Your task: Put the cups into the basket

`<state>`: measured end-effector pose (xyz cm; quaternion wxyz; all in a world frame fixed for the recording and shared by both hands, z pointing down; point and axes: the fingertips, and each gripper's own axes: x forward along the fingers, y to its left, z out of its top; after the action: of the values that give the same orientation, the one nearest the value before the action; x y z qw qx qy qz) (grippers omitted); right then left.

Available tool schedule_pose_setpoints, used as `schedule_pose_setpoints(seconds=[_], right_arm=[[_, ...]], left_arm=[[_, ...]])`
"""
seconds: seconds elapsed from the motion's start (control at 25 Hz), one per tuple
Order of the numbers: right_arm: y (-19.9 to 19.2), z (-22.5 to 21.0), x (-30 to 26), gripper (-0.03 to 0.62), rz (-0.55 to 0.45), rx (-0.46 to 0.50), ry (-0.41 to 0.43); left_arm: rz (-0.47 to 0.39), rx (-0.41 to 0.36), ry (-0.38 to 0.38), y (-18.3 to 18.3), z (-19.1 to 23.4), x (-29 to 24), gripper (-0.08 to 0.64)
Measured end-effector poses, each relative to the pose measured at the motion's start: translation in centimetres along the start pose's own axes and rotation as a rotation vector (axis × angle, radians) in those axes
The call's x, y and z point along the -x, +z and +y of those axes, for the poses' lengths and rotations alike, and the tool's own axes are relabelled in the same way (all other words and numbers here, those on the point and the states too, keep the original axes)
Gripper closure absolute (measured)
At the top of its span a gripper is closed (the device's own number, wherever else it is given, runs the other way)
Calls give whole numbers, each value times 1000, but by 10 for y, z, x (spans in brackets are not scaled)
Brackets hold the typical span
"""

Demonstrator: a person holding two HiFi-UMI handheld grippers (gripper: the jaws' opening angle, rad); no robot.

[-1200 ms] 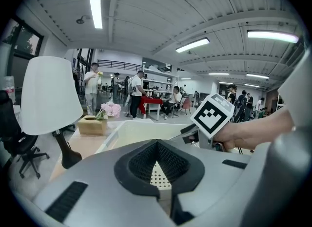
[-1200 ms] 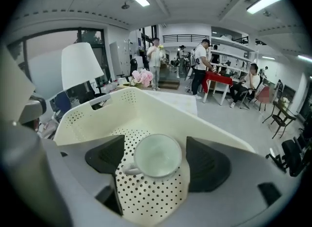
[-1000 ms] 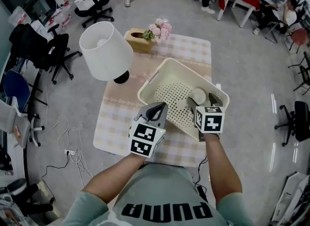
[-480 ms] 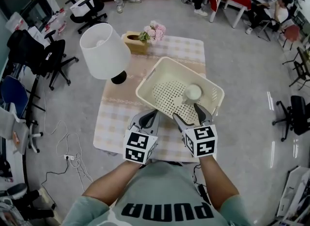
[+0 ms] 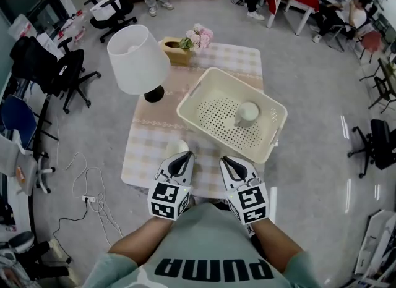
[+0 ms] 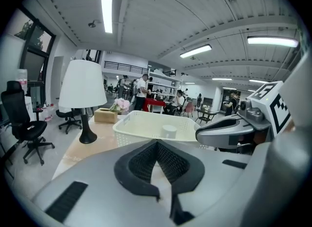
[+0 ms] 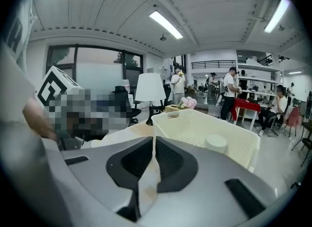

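One cup (image 5: 176, 148) sits on the table (image 5: 143, 157), just ahead of the tips of our left gripper (image 5: 182, 156) and touching neither jaw. We hold both grippers side by side at the table's near edge. They point away from us and tip slightly downward, with the marker cubes toward our chest. The left gripper's jaws are pressed together with nothing between them. The right gripper (image 5: 228, 160) has just been closing its jaws, and they now meet with only a hairline slit, on nothing. Farther out, beyond the right gripper and well apart from its fingers, a second cup (image 5: 247, 113) stands inside the perforated basket (image 5: 272, 146). The lamp (image 5: 138, 58) stands to the basket's left.
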<state>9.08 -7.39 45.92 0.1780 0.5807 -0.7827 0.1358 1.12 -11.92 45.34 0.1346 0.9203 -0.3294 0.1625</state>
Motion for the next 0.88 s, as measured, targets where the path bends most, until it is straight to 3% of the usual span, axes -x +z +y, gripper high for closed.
schedule_pose_setpoints(seconds=[0.44,0.88], right_arm=[[-4,66,1,575,-10,49,125],[-5,78,-5,575,-2,65,155]], left_arm=[[12,10,51,-34,16,48,559],[-6,9,76,-35,19,58,560]])
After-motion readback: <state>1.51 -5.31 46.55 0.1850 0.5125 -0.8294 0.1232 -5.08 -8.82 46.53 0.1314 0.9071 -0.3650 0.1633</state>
